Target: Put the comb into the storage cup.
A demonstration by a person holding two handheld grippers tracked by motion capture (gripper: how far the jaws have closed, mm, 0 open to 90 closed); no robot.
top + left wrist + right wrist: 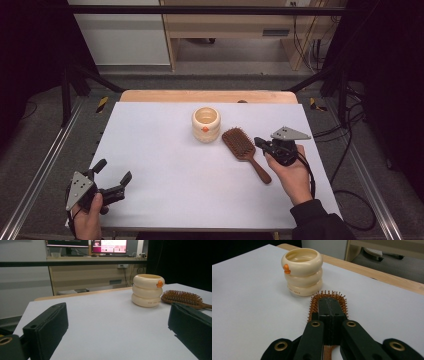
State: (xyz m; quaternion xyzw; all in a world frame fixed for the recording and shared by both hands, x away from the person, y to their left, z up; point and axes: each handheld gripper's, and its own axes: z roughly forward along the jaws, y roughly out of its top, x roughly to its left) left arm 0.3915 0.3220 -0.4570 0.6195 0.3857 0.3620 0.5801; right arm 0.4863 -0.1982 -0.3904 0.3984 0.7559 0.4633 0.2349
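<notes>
Looking down, a hairbrush (244, 151) is seen just right of a cream cup (206, 124); the right gripper (261, 143), clenched empty, hovers over its handle. In the left gripper view, the left gripper (117, 327) is held released, well apart. In the right gripper view, closed jaws overlap the bristles; a careless push could knock the cup.

one cup (206, 123) (cream, ringed), one hairbrush (244, 151)

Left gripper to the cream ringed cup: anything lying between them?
Nothing: in the high view, bare white table separates the left gripper from the cream ringed cup; the brown wooden hairbrush lies beyond, rightward.
</notes>
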